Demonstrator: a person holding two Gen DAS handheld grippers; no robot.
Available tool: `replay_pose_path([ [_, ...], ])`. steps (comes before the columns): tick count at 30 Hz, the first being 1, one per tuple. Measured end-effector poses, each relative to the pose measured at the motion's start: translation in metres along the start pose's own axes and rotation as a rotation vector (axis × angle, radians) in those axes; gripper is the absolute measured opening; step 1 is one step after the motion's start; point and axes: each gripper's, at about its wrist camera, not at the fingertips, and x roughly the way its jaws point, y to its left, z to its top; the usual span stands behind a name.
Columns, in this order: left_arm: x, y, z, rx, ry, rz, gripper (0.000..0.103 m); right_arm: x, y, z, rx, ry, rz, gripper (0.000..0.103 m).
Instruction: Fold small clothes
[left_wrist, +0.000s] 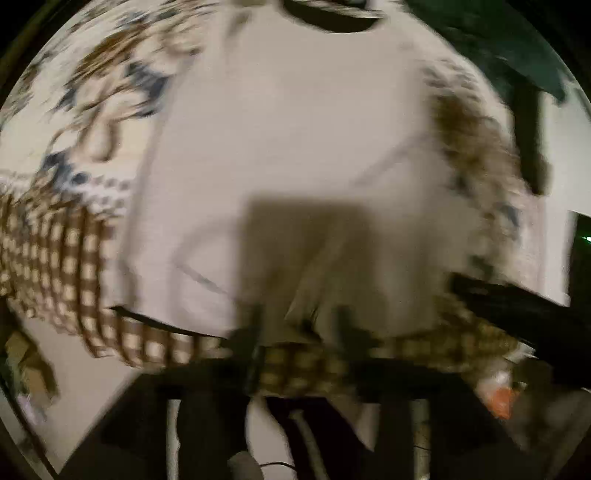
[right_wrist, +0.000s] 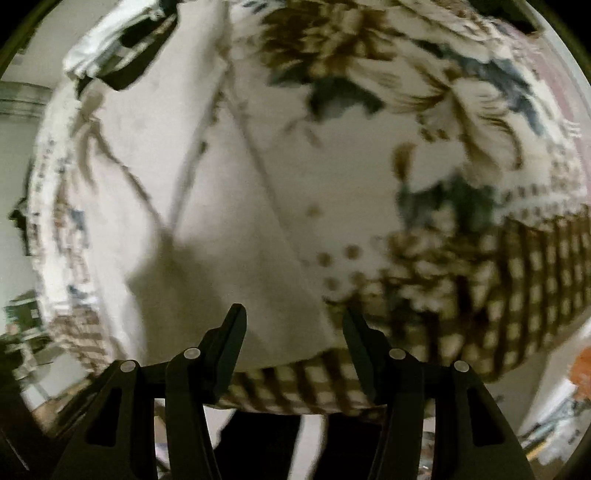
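A plain white garment lies spread flat on a floral and brown-checked cloth. The left wrist view is blurred by motion. My left gripper hovers over the garment's near hem, its jaws apart and empty. In the right wrist view the white garment fills the left and centre, with a fold line running through it. My right gripper is open over the garment's near edge, its fingers apart with nothing between them.
The patterned cloth covers the table and hangs over its near edge. A dark garment lies at the far left corner. Below the edge are the floor, dark legs and an orange object.
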Motion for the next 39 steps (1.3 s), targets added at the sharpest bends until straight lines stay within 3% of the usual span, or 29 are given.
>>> replay_pose_path([
  [1, 0.002, 0.011, 0.002, -0.024, 0.000, 0.020, 0.080, -0.002, 0.000, 0.002, 0.001, 0.001, 0.043, 0.056],
  [7, -0.005, 0.088, 0.018, -0.174, -0.037, 0.121, 0.080, 0.010, 0.013, 0.003, 0.030, 0.067, 0.248, 0.062],
  [13, -0.005, 0.136, 0.013, -0.236, -0.030, 0.217, 0.080, 0.045, 0.053, -0.004, -0.076, 0.155, 0.240, 0.063],
  [14, -0.004, 0.141, 0.011, -0.239, -0.025, 0.220, 0.080, 0.052, 0.065, -0.005, -0.103, 0.153, 0.213, 0.063],
  [18, 0.003, 0.152, 0.005, -0.234, -0.006, 0.239, 0.080, 0.061, 0.071, -0.010, -0.240, 0.112, -0.054, 0.063],
  [22, 0.012, 0.152, 0.001, -0.229, -0.005, 0.236, 0.080, 0.041, 0.031, -0.006, -0.187, 0.083, -0.200, 0.063],
  [24, 0.015, 0.156, -0.004, -0.230, -0.003, 0.227, 0.080, 0.026, 0.004, -0.003, -0.124, 0.076, -0.222, 0.063],
  [27, 0.019, 0.151, 0.000, -0.240, 0.003, 0.212, 0.080, -0.003, -0.023, 0.000, -0.040, 0.046, -0.128, 0.063],
  [29, 0.022, 0.154, -0.002, -0.249, 0.005, 0.202, 0.080, -0.017, -0.025, -0.001, -0.022, 0.028, -0.019, 0.063],
  [32, 0.026, 0.158, -0.002, -0.256, 0.004, 0.188, 0.080, -0.016, -0.024, -0.003, -0.037, 0.102, 0.134, 0.063],
  [35, 0.027, 0.161, -0.001, -0.259, 0.005, 0.173, 0.080, 0.014, -0.004, -0.016, -0.100, 0.198, 0.135, 0.063],
  [36, 0.028, 0.162, -0.001, -0.257, 0.008, 0.164, 0.080, 0.021, -0.001, -0.023, -0.117, 0.210, 0.120, 0.053],
  [37, 0.029, 0.163, -0.001, -0.252, 0.013, 0.156, 0.080, 0.026, 0.002, -0.031, -0.140, 0.212, 0.098, 0.013],
  [39, 0.030, 0.164, -0.001, -0.234, 0.009, 0.133, 0.080, 0.024, 0.006, -0.038, -0.165, 0.164, 0.037, 0.004],
])
